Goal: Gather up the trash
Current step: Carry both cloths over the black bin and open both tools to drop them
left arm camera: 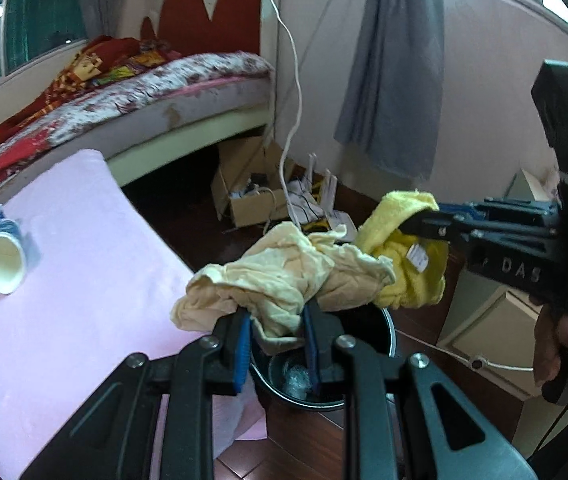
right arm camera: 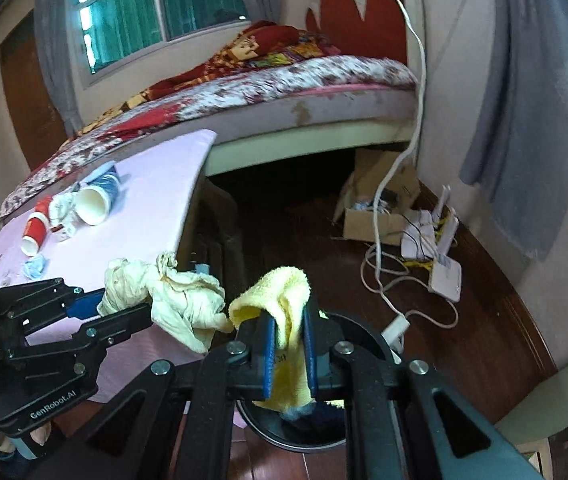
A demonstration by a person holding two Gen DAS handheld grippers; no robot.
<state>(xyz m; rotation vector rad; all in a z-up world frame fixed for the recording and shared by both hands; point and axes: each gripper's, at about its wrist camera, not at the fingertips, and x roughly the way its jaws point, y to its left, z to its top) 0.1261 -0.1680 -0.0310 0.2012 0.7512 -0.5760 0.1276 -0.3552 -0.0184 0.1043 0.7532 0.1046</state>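
Note:
My left gripper (left arm camera: 277, 320) is shut on a crumpled cream cloth (left arm camera: 284, 276) and holds it over the black trash bin (left arm camera: 386, 332). My right gripper (right arm camera: 290, 344) is shut on a yellow towel (right arm camera: 284, 292), also above the bin (right arm camera: 368, 332). The two cloths touch side by side. In the left wrist view the right gripper (left arm camera: 408, 226) comes in from the right with the yellow towel (left arm camera: 408, 264). In the right wrist view the left gripper (right arm camera: 139, 310) holds the cream cloth (right arm camera: 179, 292) at the left. Some trash lies in the bin's bottom.
A pink-covered table (left arm camera: 83, 260) holds a white paper cup (left arm camera: 1, 266), a red cup (right arm camera: 35, 230), and crumpled tissues (right arm camera: 35, 268). A bed (right arm camera: 284, 84) stands behind. A cardboard box (right arm camera: 376, 208), cables and a white router (right arm camera: 446, 276) lie on the wooden floor.

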